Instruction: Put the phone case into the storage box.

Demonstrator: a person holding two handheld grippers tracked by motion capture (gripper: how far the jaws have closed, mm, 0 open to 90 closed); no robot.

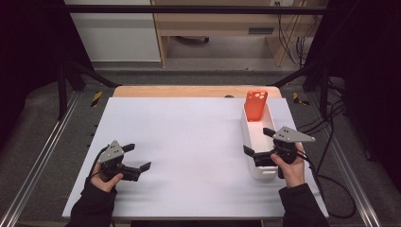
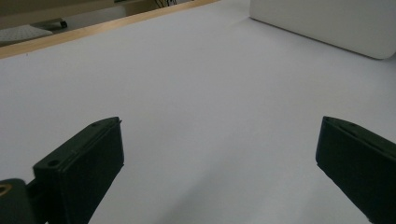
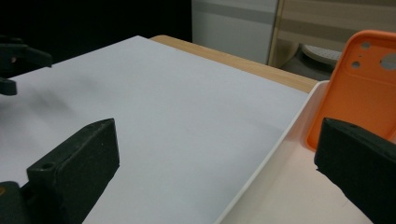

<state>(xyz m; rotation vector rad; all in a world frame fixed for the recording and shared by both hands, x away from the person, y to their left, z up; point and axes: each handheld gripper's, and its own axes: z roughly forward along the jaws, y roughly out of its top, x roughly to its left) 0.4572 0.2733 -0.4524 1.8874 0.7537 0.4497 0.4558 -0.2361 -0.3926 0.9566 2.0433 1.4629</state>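
Note:
An orange phone case (image 1: 256, 105) leans upright at the far end of a long white tray (image 1: 262, 171) on the right side of the white board. My right gripper (image 1: 257, 140) hovers open over the tray's near half, straddling its left wall, with nothing between the jaws. In the right gripper view the case (image 3: 359, 88) stands ahead to the right, past the tray rim (image 3: 280, 140), and the gripper (image 3: 219, 149) is wide open. My left gripper (image 1: 138, 156) rests open and empty low over the board's near left. The left gripper view shows its jaws spread (image 2: 219, 154) and the tray wall (image 2: 327, 23) far off.
The white board (image 1: 189, 142) lies on a wooden table whose edge (image 1: 189, 91) shows at the back. Metal frame rails run along both sides, and cables trail at the right. In the right gripper view the other gripper (image 3: 14, 60) sits at the far left.

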